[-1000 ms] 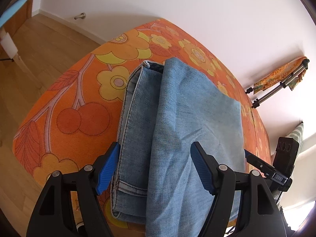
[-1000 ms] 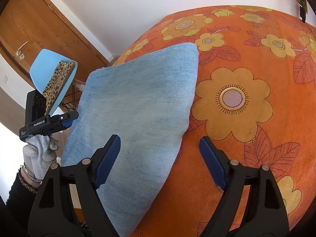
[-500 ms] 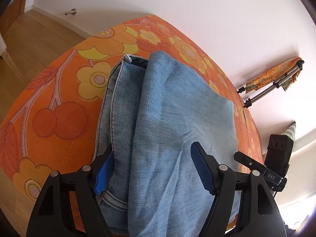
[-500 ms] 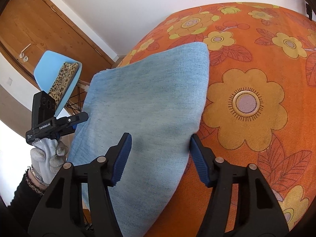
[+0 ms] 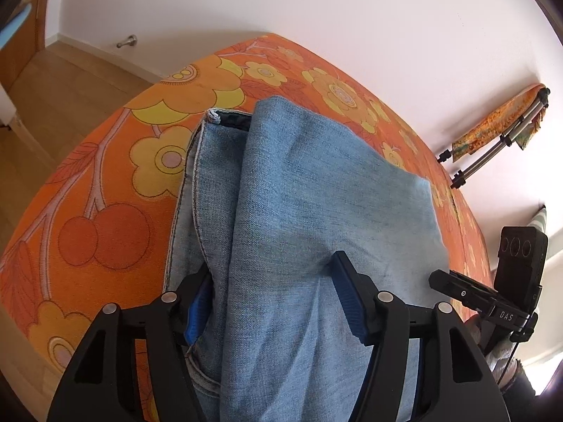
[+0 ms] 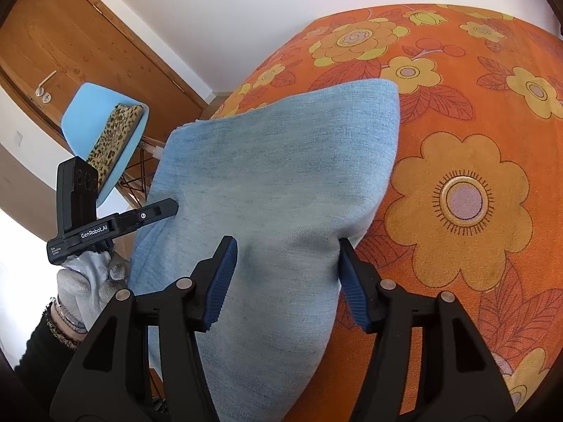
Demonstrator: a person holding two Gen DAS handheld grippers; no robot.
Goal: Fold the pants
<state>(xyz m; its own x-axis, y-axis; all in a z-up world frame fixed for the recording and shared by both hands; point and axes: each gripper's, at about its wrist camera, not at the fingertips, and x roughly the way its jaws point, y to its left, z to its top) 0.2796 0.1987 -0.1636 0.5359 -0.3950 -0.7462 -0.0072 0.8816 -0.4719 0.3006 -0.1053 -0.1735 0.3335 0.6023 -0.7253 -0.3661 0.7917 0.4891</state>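
Note:
Light blue denim pants lie folded lengthwise on the orange floral bed, waistband corner at the far end. My left gripper straddles the near end of the folded layers, its blue pads pressing into the denim on both sides. The pants also show in the right wrist view, where my right gripper straddles the other side's edge, pads against the cloth. The right gripper's body shows at the left wrist view's right edge; the left gripper's body shows in a gloved hand in the right wrist view.
The orange flowered bedspread covers the bed. A blue chair with a leopard-print cushion stands by a wooden door. A tripod draped in cloth stands by the white wall. Wooden floor lies left of the bed.
Both grippers have moved forward onto the pants and their jaws have narrowed around the denim. The cloth has bunched up between the pads.

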